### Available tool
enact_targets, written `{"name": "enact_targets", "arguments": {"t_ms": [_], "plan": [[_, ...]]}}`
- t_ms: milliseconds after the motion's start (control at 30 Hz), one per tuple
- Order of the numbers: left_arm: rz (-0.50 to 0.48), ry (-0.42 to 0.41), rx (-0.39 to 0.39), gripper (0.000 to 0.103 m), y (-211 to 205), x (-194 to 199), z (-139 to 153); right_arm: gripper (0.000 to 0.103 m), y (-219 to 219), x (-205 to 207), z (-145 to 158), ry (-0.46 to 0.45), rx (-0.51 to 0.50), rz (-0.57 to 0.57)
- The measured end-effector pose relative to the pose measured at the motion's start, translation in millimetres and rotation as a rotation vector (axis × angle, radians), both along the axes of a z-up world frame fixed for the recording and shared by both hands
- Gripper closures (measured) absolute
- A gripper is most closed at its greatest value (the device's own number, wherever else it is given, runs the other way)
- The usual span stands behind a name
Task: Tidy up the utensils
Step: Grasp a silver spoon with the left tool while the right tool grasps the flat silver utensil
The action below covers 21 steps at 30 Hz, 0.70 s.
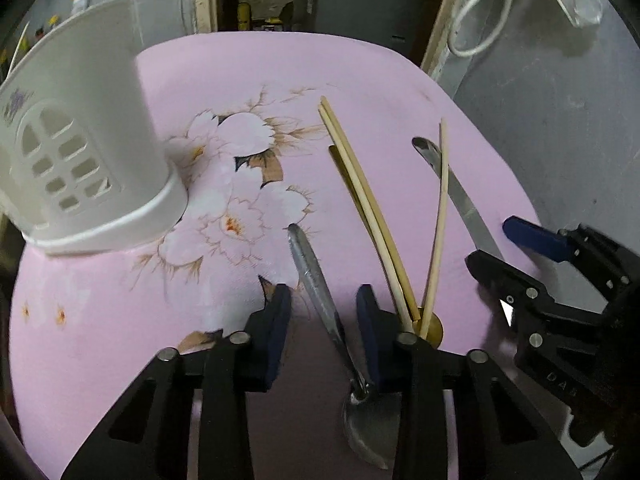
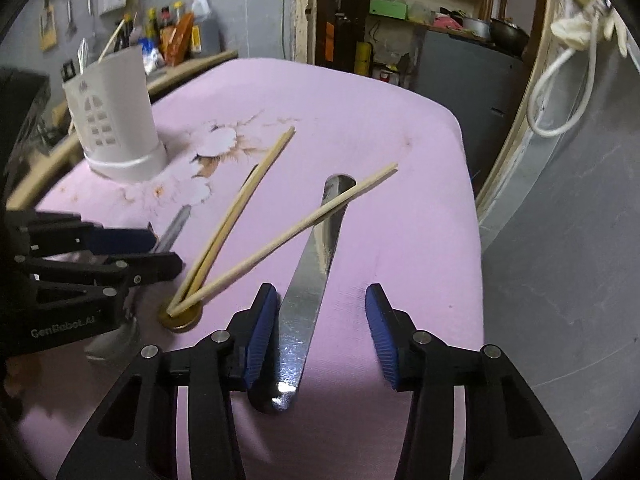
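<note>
Silver spoon point(image 1: 320, 292) handle between left gripper point(image 1: 324, 332) pads, narrowed, not yet pinched. Flat metal utensil point(image 2: 308, 280) between half-open right gripper point(image 2: 322, 336) pads. Chopsticks point(image 1: 360, 208) right of white holder point(image 1: 84, 152), awaiting pickup.

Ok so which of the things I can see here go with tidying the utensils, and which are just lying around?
Part of the job:
white utensil holder
silver spoon, between the left gripper fingers
flat steel utensil, between the right gripper fingers
chopsticks
gold spoon

Just lying about:
bottles on the back shelf
white cord
pink floral tablecloth
</note>
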<state>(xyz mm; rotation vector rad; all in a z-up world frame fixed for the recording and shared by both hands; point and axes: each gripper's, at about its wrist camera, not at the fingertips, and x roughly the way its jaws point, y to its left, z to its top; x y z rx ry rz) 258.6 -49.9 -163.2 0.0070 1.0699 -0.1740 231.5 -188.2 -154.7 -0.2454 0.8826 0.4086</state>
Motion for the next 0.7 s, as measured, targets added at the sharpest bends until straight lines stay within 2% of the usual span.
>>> {"name": "enact_targets", "arguments": {"t_ms": [33, 133, 233, 567, 700], "plan": [[0.000, -0.004, 0.014, 0.089, -1.0, 1.2, -0.4, 0.067, 0.7, -1.2, 0.1, 0.002, -0.004, -0.003], [0.015, -0.003, 0.006, 0.093, 3.2, 4.2, -0.7, 0.080, -0.5, -4.7, 1.9, 0.008, 0.002, -0.010], [0.024, -0.011, 0.010, 0.096, 8.2, 3.3, -0.3, 0.086, -4.1, -7.6, 3.9, 0.016, 0.010, -0.026], [0.092, -0.073, 0.053, 0.096, 35.5, -12.8, 9.3, 0.086, -22.1, -22.7, 8.2, 0.084, 0.056, -0.112], [0.116, -0.047, 0.029, 0.095, 50.5, -18.4, 8.8, 0.086, -21.3, -19.3, 7.4, 0.100, 0.037, -0.111]]}}
